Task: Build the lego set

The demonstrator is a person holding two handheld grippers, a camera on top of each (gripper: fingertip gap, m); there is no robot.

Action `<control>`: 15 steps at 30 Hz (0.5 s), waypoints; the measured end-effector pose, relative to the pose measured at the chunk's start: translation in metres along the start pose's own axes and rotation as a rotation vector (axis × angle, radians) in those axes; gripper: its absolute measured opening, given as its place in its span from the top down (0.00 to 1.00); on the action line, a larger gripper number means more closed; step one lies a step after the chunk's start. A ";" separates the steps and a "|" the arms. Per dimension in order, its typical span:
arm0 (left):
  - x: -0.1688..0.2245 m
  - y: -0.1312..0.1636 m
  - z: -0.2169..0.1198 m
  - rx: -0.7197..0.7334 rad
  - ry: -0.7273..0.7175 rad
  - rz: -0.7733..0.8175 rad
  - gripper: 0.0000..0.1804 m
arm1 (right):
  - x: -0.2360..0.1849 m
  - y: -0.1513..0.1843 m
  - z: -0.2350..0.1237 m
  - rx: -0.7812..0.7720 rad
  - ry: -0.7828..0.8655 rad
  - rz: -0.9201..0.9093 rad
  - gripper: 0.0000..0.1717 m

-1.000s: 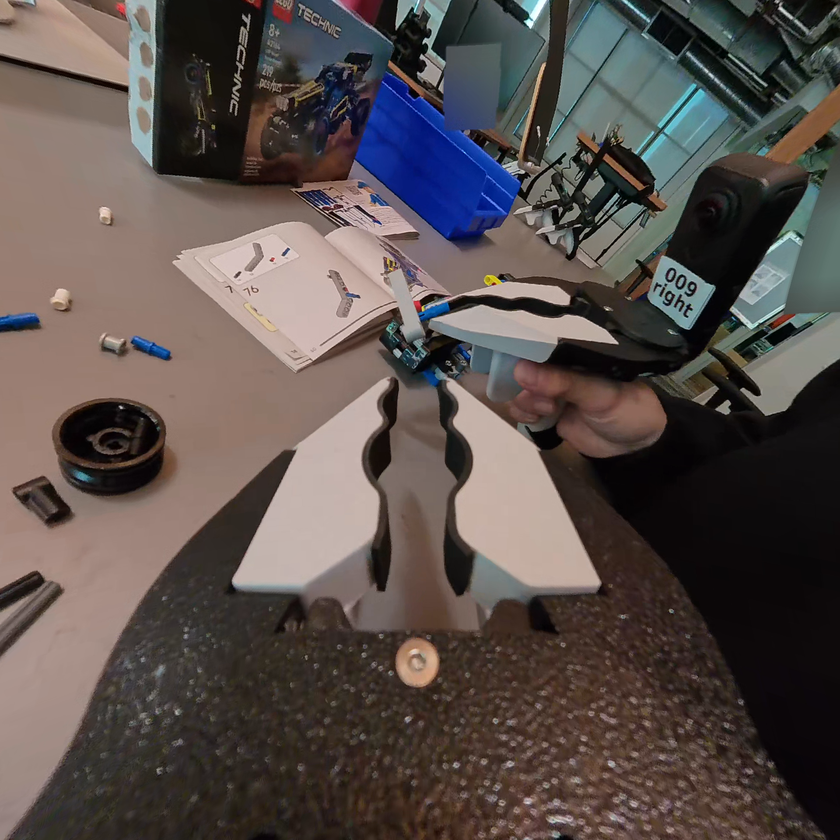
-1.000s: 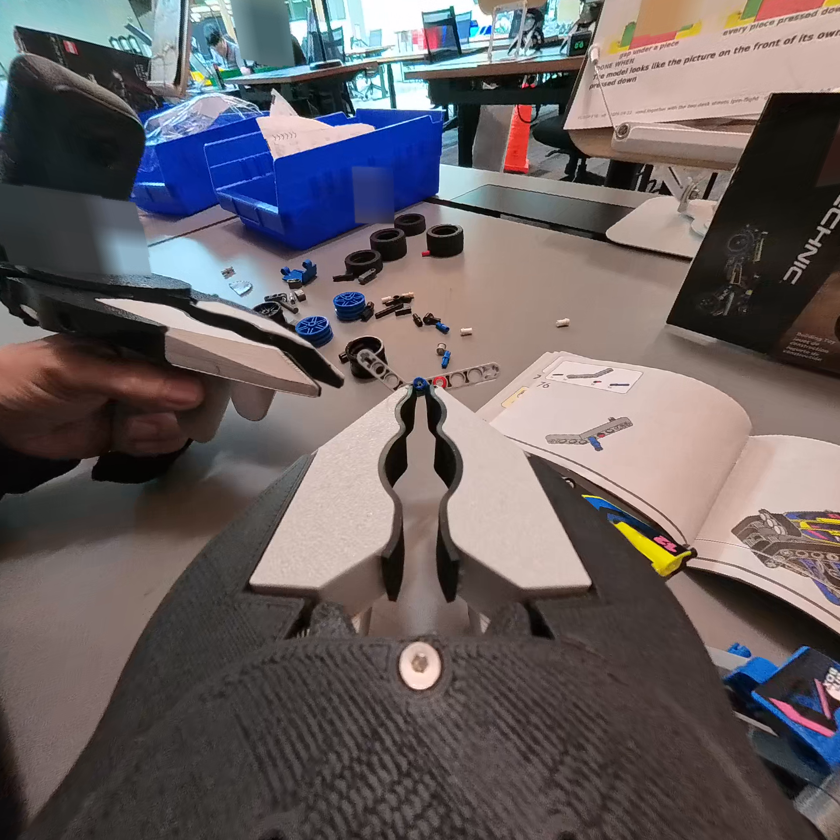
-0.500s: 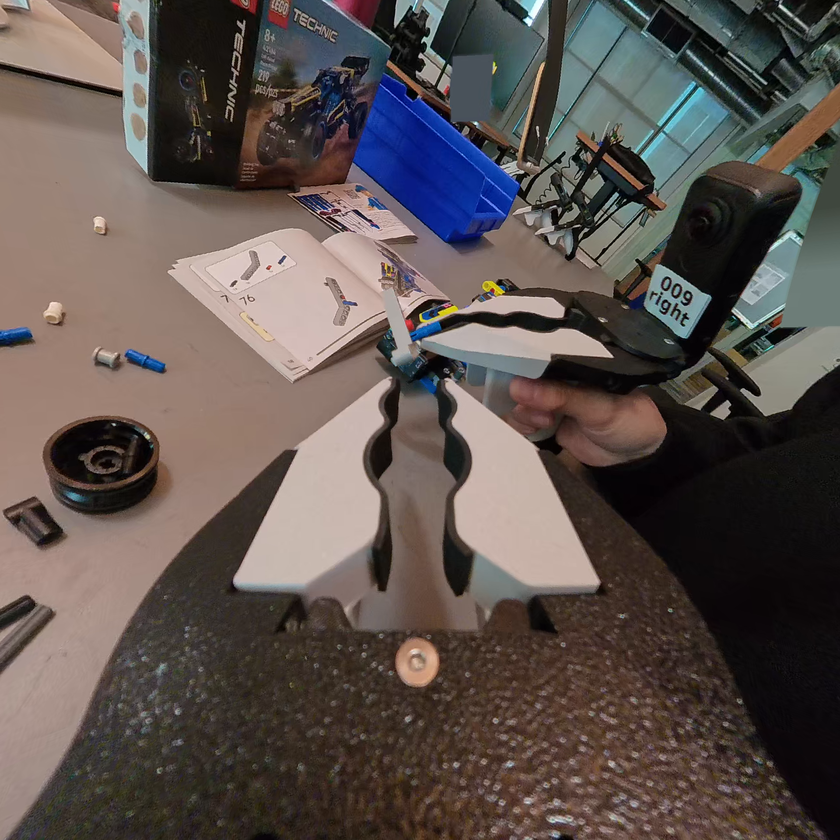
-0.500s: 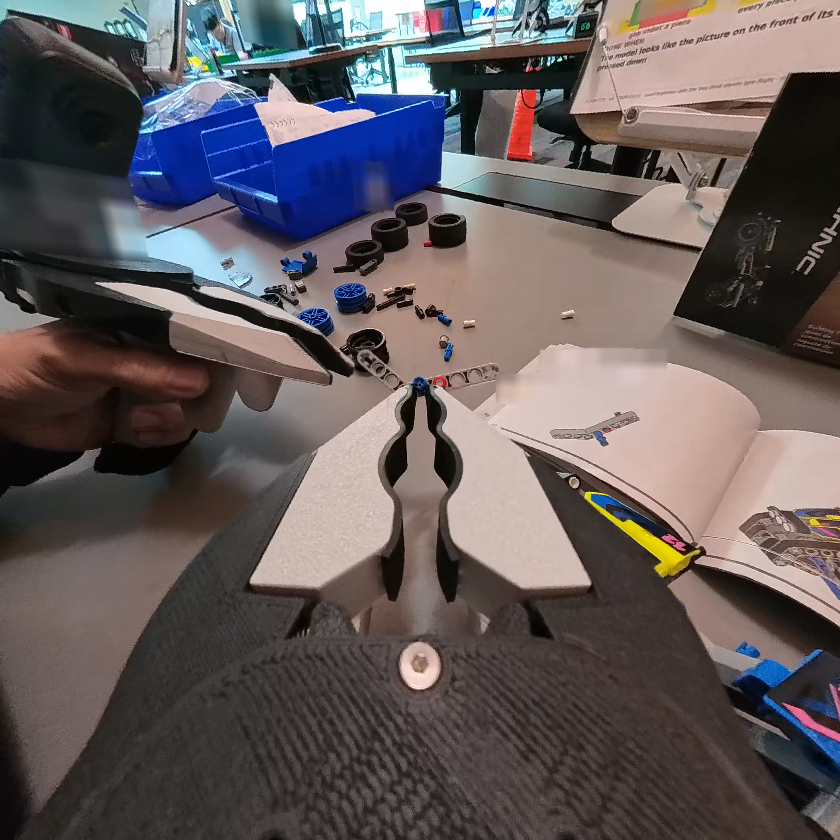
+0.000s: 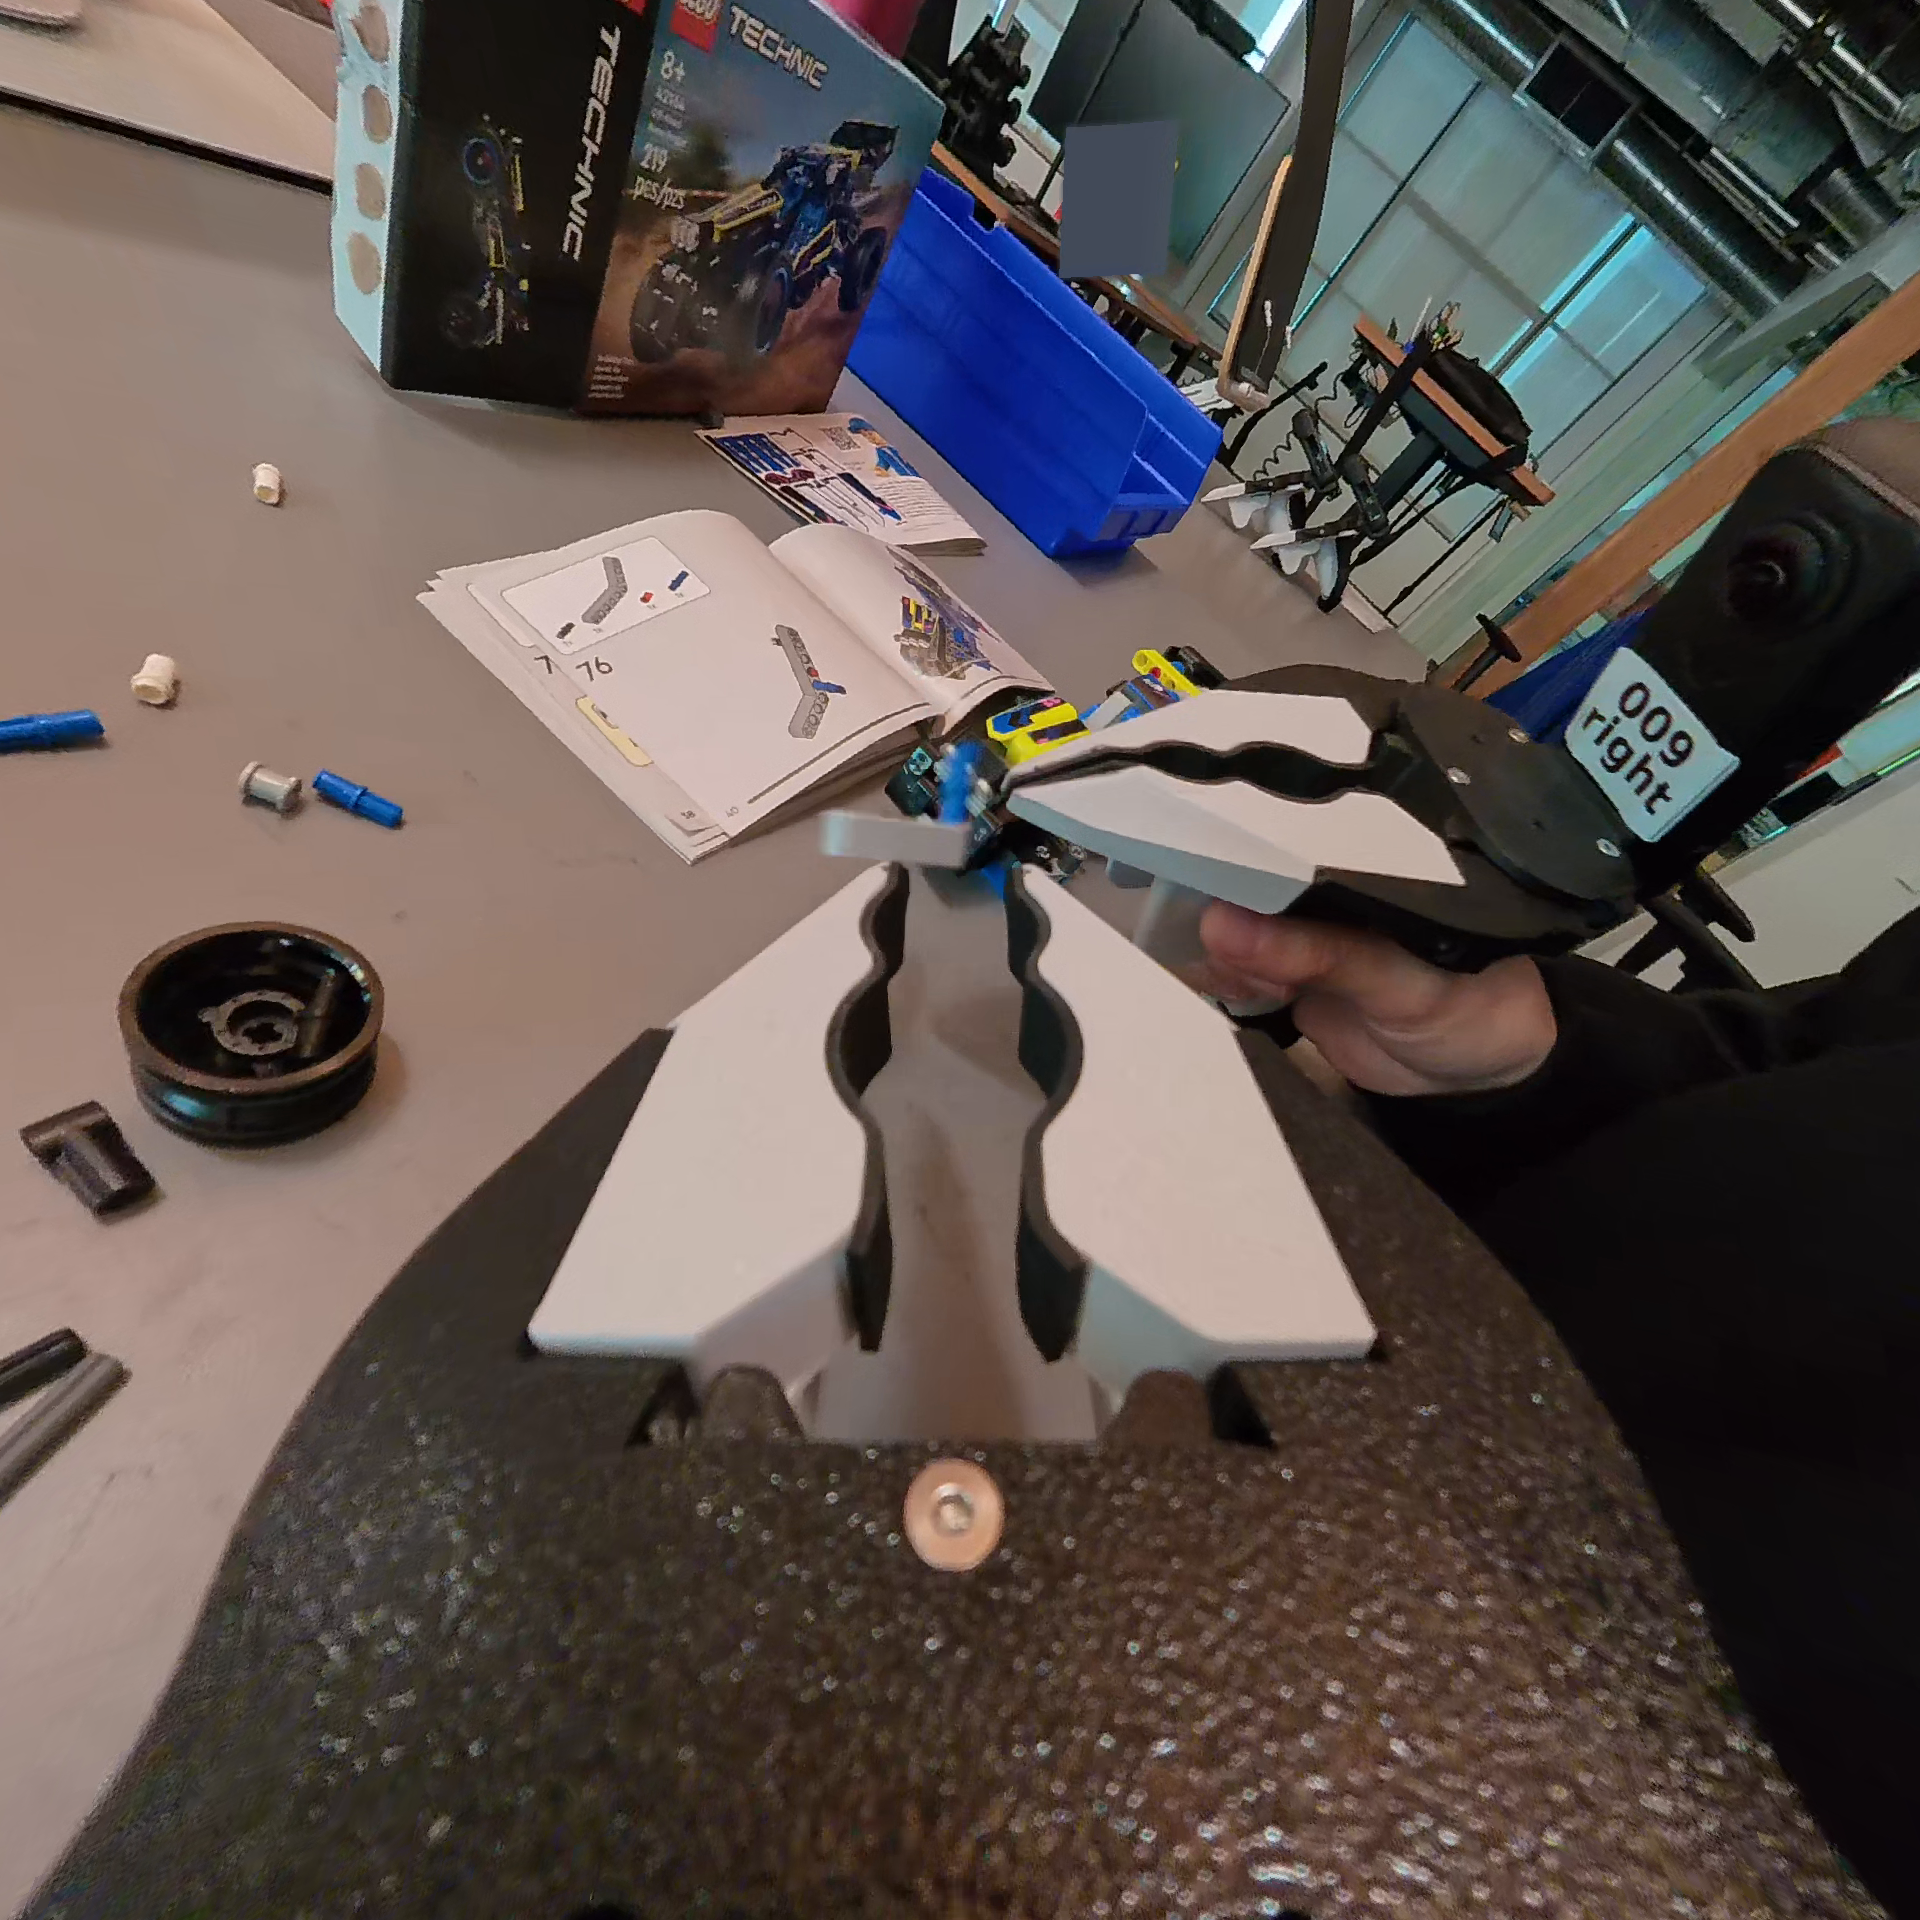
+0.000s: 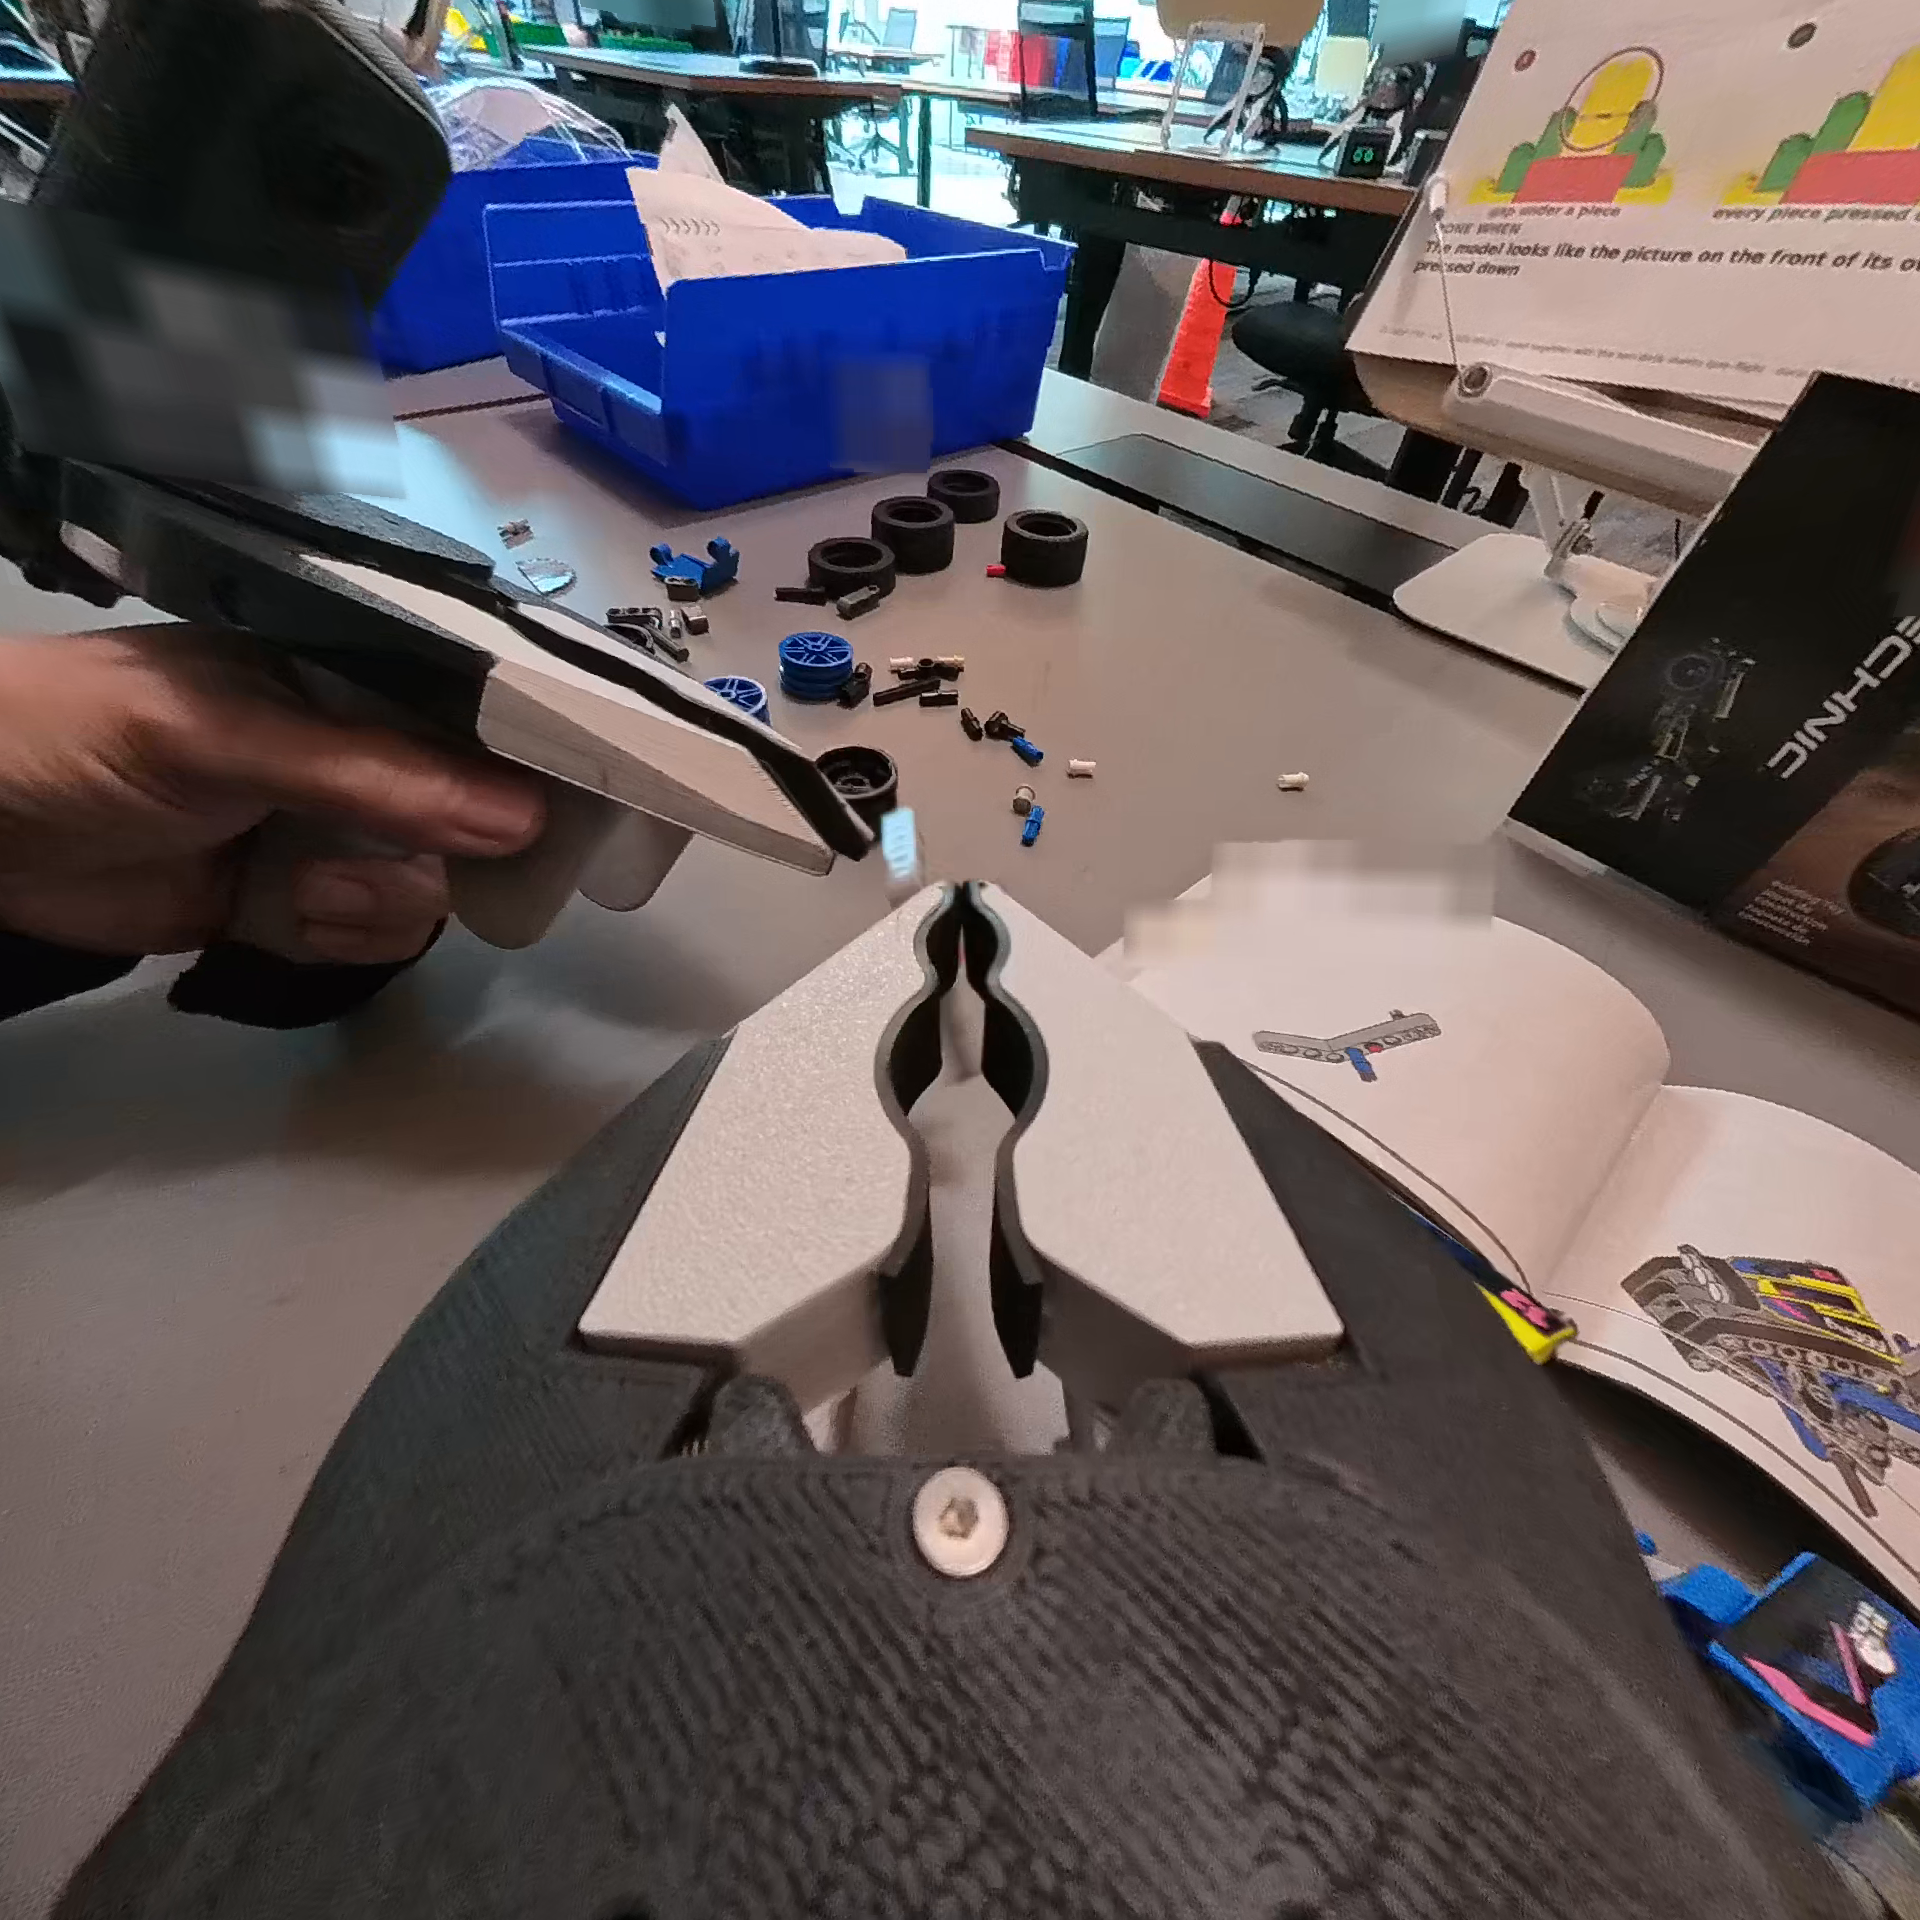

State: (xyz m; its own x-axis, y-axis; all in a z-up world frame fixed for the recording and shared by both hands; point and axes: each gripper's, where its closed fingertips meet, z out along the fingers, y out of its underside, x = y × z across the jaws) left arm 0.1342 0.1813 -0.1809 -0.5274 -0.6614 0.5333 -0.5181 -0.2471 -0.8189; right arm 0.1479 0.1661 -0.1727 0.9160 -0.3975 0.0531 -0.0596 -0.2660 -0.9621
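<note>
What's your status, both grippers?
Left gripper open, empty. Right gripper shut, grey beam jutting from its tips, just ahead of left's fingertips. Open booklet on table behind.

Blue bin (image 6: 790,343), toy box (image 5: 623,197), open booklet (image 5: 717,665)

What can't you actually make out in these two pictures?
- Grey beam: motion-blurred in the right wrist view; where the shut right gripper pinches it is hidden by its own fingertips.
- Colourful model: left wrist view, mostly behind that gripper.
- Booklet: top of page under a mosaic patch, right wrist view.
- Black rods: cut off by left edge, left wrist view.
</note>
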 end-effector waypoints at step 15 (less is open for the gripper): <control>-0.028 0.015 -0.020 -0.140 -0.143 0.129 0.94 | -0.011 0.026 0.005 -0.129 -0.072 -0.063 1.00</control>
State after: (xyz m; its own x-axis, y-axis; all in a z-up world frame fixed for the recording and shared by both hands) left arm 0.1276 0.2101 -0.2039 -0.4996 -0.7770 0.3829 -0.5465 -0.0602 -0.8353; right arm 0.1379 0.1681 -0.1994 0.9452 -0.3142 0.0886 -0.0476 -0.4011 -0.9148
